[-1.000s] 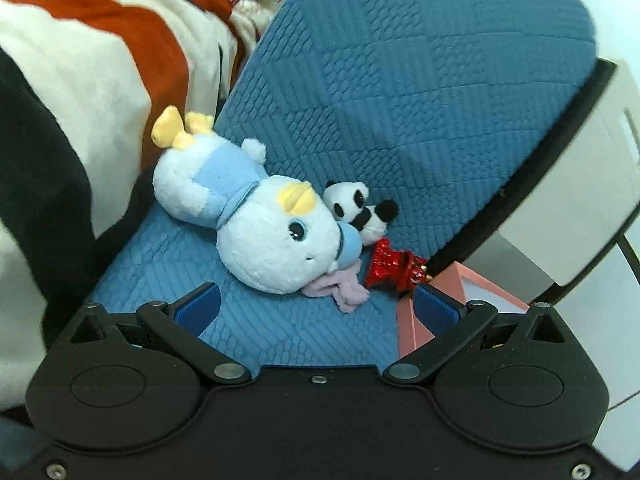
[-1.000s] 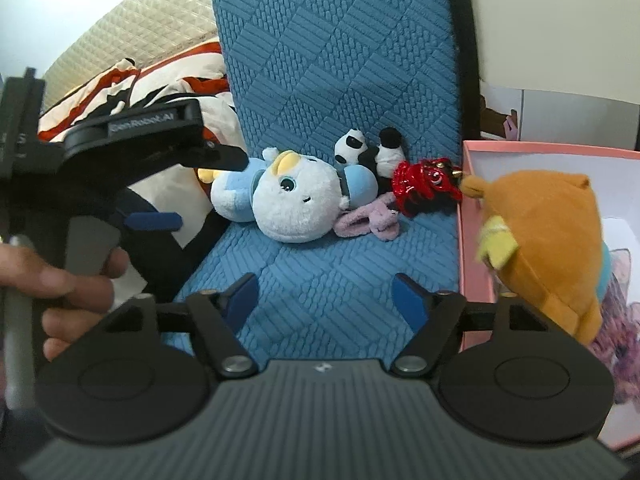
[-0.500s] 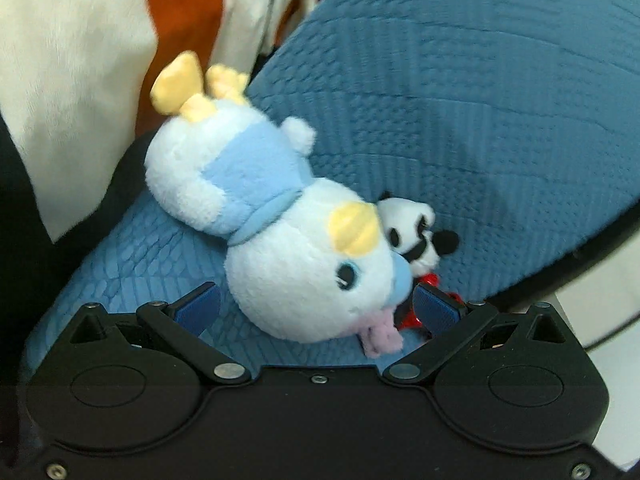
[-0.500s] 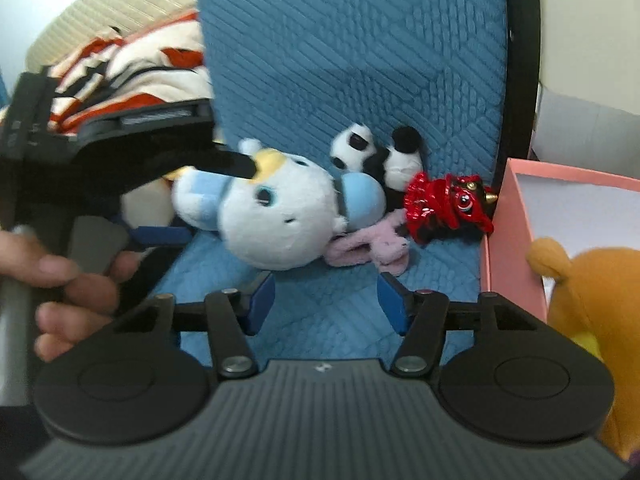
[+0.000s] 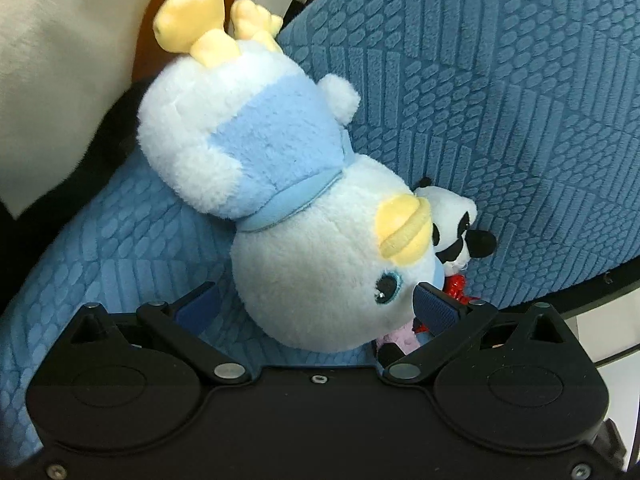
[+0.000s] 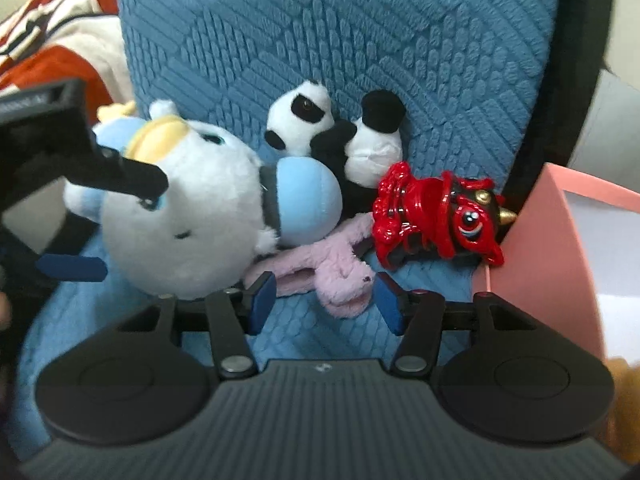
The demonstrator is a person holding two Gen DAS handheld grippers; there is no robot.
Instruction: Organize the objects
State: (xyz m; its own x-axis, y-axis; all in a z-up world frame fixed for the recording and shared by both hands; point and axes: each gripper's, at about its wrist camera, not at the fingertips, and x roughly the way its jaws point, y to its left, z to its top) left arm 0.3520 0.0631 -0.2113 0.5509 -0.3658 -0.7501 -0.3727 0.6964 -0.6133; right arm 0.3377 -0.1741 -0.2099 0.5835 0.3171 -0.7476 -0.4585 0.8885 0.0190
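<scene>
On right wrist view only: pink box (image 6: 560, 240); right claw (image 6: 324, 300) closing around pink plush (image 6: 340, 264); left claw (image 5: 316, 308) open.

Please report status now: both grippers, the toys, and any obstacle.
Left hand-held gripper open around white plush head. Right hand-held gripper closing, pink plush between jaws, ungripped. Panda, red figure crowd close.

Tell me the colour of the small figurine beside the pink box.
Glossy red figurine, with black and gold details; the right wrist view shows it best.
</scene>
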